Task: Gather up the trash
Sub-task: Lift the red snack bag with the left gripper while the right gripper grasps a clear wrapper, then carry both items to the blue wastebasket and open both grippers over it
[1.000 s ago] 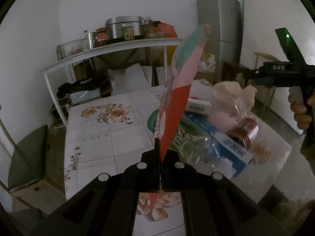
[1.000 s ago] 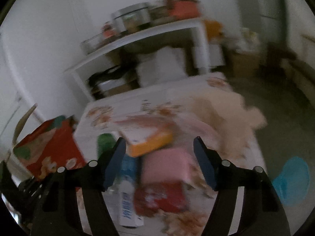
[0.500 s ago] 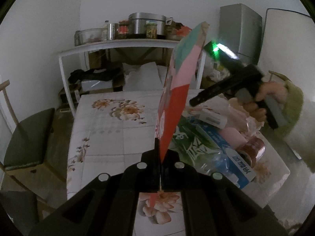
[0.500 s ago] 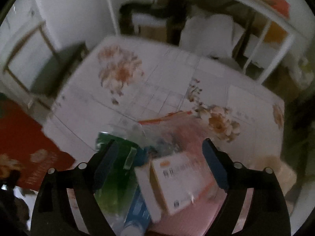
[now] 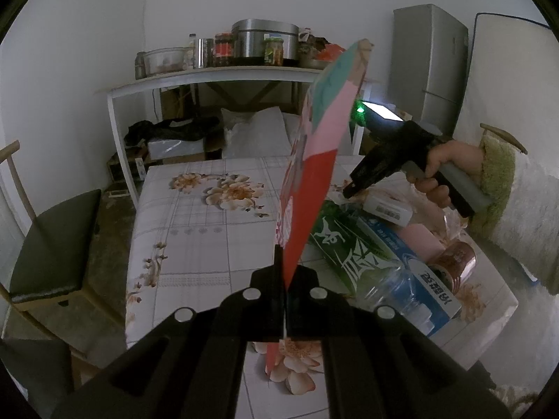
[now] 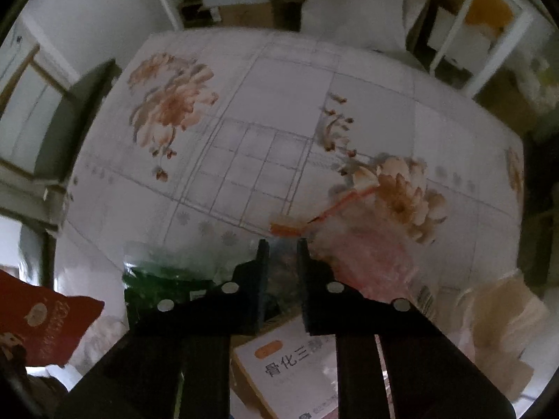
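Two grippers on this one, going left to right. Left gripper (image 5: 283, 279) is pressed flat on the bottom edge of a red bag (image 5: 307, 181), holding it up on edge over the table (image 5: 195, 230), so that looks like the trash bag. I can't see inside it, so no idea if anything's gone in yet.

Right of the bag sits the whole trash pile, bunched at the table's right end: a green wrapper (image 5: 335, 237), a clear bottle (image 5: 394, 286), a blue tube box (image 5: 419, 272), a white box (image 5: 386, 209), a pink pack (image 5: 421, 237) and a copper can (image 5: 454, 262). All of it is still on the table.

Right gripper (image 6: 283, 248) points steeply down into the pile, a hand (image 5: 438, 174) on its grip. Its jaws are closing with crinkly clear plastic (image 6: 279, 269) between the tips, just beside a pink plastic bag (image 6: 370, 258) and above the white box. Too blurry to tell if the pads actually bite yet.

So I'd call it early days: one pick underway, the rest of the heap left to bag
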Motion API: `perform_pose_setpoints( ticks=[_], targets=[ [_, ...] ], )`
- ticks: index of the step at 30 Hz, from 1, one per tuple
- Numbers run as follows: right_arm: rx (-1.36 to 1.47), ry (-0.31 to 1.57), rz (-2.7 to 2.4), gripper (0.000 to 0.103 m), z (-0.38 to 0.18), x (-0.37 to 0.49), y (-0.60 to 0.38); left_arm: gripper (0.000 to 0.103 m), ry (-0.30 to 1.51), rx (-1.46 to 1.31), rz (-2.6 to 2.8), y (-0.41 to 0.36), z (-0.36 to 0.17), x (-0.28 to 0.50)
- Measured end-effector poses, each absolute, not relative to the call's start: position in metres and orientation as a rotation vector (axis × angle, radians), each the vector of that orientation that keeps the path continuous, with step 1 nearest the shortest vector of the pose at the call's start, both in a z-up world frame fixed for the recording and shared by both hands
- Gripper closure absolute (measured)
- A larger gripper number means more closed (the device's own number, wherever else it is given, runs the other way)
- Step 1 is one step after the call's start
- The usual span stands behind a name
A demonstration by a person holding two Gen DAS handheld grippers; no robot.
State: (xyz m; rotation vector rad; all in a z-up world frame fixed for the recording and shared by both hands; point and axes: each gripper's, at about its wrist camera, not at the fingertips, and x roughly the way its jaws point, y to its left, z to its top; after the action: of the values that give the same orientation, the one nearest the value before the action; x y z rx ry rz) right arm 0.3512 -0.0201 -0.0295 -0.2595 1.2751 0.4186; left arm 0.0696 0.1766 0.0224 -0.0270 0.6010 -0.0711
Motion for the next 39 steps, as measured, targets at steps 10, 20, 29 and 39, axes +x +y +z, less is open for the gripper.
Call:
perform_pose_setpoints(
  ticks=[10, 20, 29, 39],
  targets=[
    [0.004, 1.115, 0.428, 0.103, 0.026, 0.349, -0.079, 0.103, 0.577, -0.015, -0.067, 0.172, 0.029, 0.066],
    [0.271, 0.937, 0.517, 0.103, 0.096, 0.311, -0.148, 0.103, 0.542, -0.005, -0.091, 0.157, 0.046, 0.062],
    [0.423, 0.76, 0.559, 0.103, 0.134, 0.25, -0.213, 0.103, 0.469, 0.033, -0.209, 0.115, 0.087, 0.066],
    [0.581, 0.6, 0.463, 0.103, 0.145, 0.158, -0.341, 0.103, 0.526, 0.004, -0.535, 0.001, 0.116, 0.102]
  ],
)
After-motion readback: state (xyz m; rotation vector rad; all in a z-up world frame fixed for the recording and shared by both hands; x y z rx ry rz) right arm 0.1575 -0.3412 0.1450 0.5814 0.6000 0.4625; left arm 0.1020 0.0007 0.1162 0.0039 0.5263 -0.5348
